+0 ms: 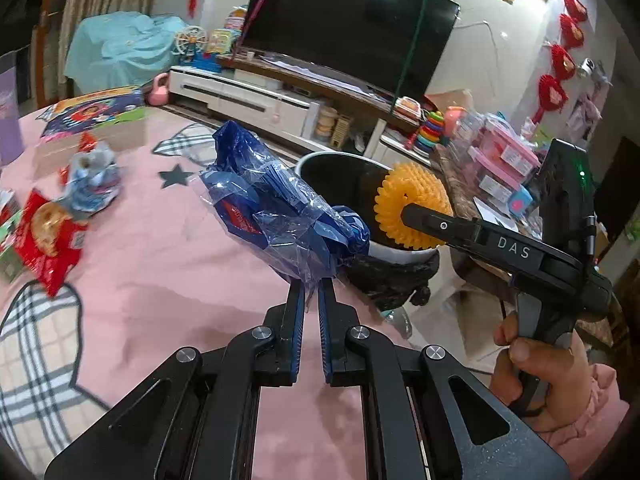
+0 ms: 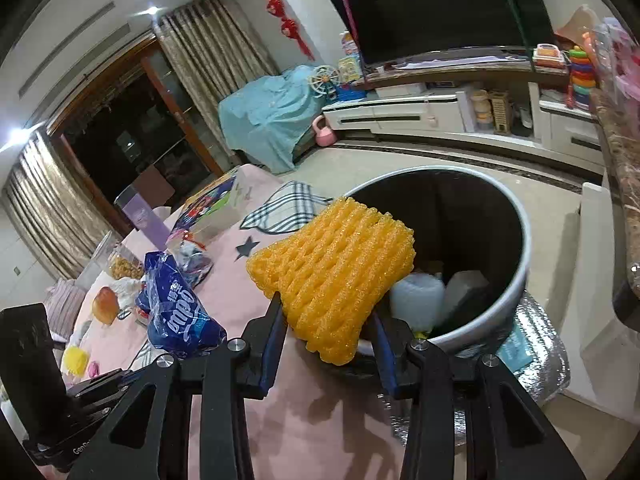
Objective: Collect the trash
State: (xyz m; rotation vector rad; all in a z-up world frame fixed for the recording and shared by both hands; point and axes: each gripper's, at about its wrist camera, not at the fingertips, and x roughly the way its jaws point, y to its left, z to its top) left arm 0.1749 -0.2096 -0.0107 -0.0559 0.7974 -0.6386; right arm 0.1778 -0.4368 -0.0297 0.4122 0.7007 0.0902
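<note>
Beside the bin (image 2: 516, 280), right fingers (image 2: 276, 312) pinch yellow foam netting (image 2: 336, 272); left fingers (image 1: 298, 304) clamp blue wrapper (image 1: 276, 212).

The left gripper (image 1: 311, 286) reaches forward and slightly up from the bottom of its own view, its jaws drawn nearly together with only a thin slit between the blue pads, pinching a blue plastic wrapper (image 1: 276, 208) by its lower end. The right gripper (image 2: 328, 320) points forward and down, its jaws set wider apart and pressed against both sides of a yellow foam net (image 2: 336, 268). In the left wrist view, the right gripper comes in from the right edge, its black body angled up and leftward. The person's right hand (image 1: 536, 368) wraps around the handle beneath it, fingers curled, a pink sleeve at the wrist
</note>
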